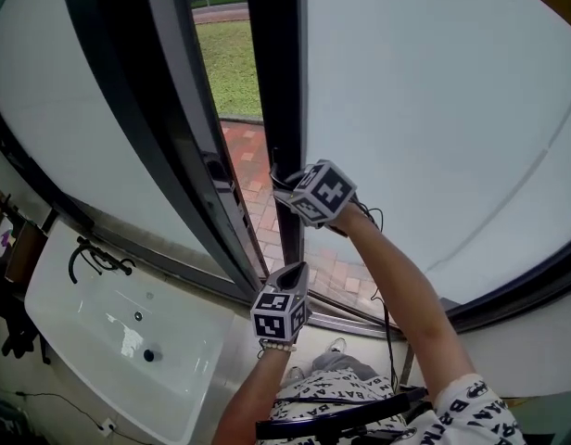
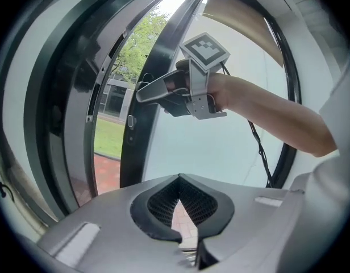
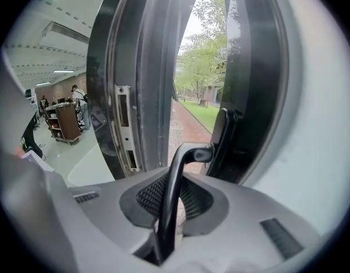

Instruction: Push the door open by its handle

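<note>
A dark lever handle (image 3: 174, 192) sits on the black-framed edge of a frosted-glass door (image 1: 434, 109). The door is ajar, showing a brick path (image 1: 253, 170) outside. The right claw (image 3: 170, 209) is clamped on the lever's bar. The lever looks rigid and smooth, perhaps slippery, and the door probably heavy, so a firm hold on the bar suits a steady push. The left claw (image 2: 180, 201) hangs lower, jaws together, empty.

White sink (image 1: 179, 378) with black tap (image 1: 93, 258) sits lower left; brick path (image 1: 250, 160) and lawn (image 1: 228, 63) lie outside.
</note>
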Demonstrator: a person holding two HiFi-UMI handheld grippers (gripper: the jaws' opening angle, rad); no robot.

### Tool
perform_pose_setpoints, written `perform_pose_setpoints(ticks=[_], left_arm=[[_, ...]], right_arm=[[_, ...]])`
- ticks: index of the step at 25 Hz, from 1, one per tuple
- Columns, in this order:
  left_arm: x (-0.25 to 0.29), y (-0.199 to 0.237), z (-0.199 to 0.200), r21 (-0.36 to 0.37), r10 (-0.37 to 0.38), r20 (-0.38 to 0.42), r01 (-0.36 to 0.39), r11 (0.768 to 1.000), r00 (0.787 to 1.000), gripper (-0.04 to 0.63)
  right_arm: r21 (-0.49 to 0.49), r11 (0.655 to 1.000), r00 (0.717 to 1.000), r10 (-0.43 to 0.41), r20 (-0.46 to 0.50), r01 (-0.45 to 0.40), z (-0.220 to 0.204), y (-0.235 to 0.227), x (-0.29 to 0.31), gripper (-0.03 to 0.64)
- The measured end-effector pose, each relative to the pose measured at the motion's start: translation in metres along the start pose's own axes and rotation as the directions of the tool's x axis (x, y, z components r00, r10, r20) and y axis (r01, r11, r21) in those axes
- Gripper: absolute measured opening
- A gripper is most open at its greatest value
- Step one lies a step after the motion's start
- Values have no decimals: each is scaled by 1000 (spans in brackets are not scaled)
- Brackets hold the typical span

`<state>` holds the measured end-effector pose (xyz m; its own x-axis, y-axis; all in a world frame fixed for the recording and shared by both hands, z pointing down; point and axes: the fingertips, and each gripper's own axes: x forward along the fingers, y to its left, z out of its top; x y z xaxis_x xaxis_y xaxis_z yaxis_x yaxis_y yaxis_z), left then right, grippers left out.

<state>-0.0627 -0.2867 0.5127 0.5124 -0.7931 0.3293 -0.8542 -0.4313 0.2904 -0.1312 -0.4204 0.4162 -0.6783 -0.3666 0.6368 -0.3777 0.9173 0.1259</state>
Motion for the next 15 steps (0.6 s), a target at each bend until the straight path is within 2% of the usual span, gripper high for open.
perform_pose_setpoints(ticks=[9, 15], left_arm=[[53, 23, 20, -65, 158, -46, -160, 985, 986, -14], [86, 26, 31, -71, 180, -32, -182, 981, 983, -14]], right_arm=[[28, 999, 999, -42, -14, 42, 1, -45, 5, 55], [35, 997, 998, -68, -11, 69, 0, -87, 11, 52]])
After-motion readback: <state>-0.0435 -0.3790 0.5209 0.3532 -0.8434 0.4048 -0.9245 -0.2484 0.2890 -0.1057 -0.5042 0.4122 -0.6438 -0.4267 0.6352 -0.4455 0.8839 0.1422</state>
